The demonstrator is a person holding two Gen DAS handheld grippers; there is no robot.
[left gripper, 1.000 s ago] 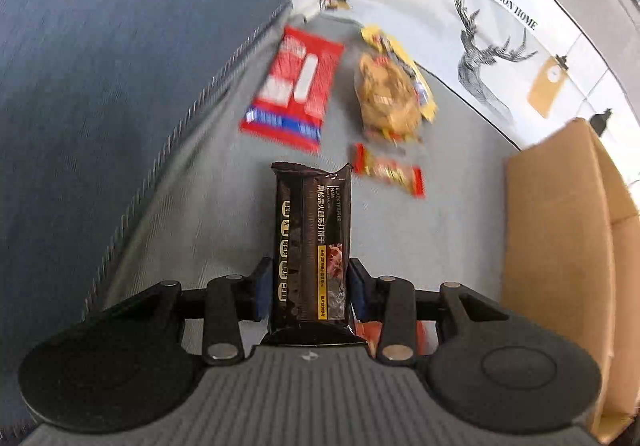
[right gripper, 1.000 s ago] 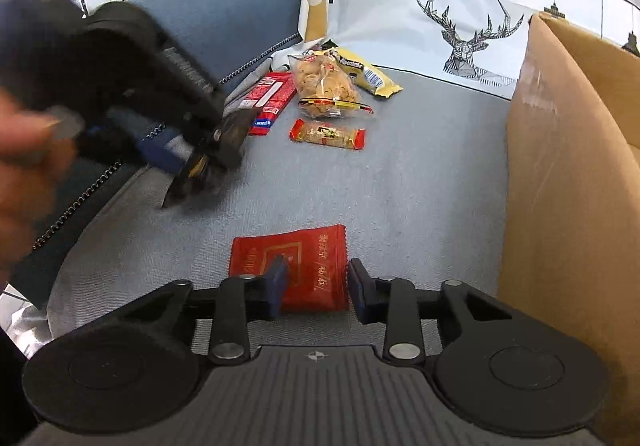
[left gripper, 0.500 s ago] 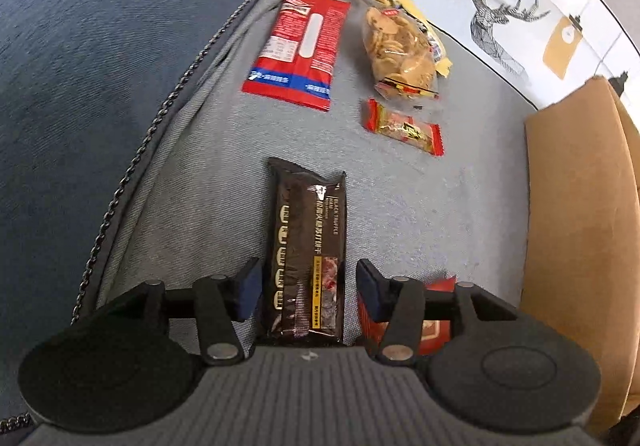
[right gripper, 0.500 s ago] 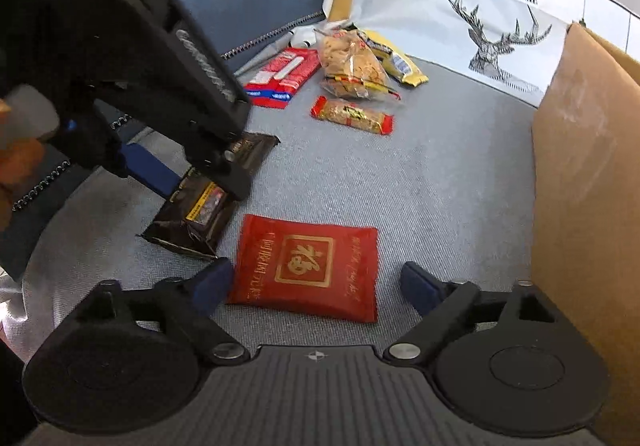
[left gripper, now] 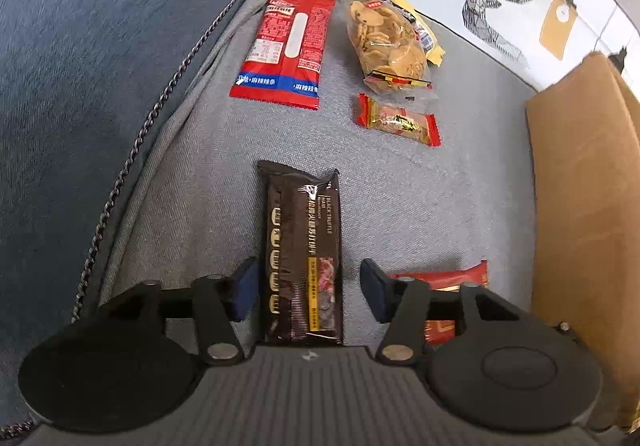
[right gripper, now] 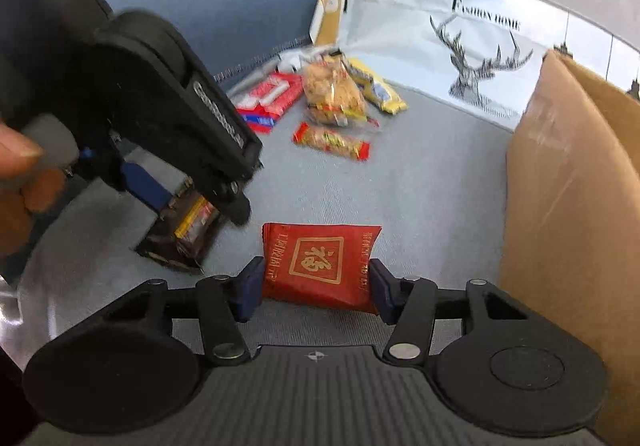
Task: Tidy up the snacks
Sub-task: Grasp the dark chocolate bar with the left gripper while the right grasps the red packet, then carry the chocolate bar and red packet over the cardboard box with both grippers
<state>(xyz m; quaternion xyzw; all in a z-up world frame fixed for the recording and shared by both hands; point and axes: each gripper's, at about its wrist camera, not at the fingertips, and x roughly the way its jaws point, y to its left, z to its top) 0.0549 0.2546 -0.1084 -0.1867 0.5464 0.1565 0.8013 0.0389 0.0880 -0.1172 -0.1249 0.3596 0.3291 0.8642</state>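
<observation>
A dark brown snack bar [left gripper: 303, 250] lies flat on the grey sofa seat between the fingers of my left gripper [left gripper: 310, 294], which is open with gaps on both sides. The bar also shows in the right wrist view [right gripper: 184, 238] under the left gripper's body [right gripper: 160, 101]. My right gripper [right gripper: 316, 288] has its fingers closed against both sides of a red square packet [right gripper: 320, 262], which also shows in the left wrist view [left gripper: 440, 286].
A cardboard box [left gripper: 584, 205] stands at the right, also in the right wrist view [right gripper: 572, 213]. Further back lie a red-and-blue packet [left gripper: 286, 49], a clear bag of crackers [left gripper: 384, 45], a yellow packet [right gripper: 376, 85] and a small red bar [left gripper: 398, 119]. A deer-print cushion [right gripper: 460, 37] is behind.
My left gripper set the dark bar down and opened. My right gripper opened wide around the red packet, then closed onto its sides.
</observation>
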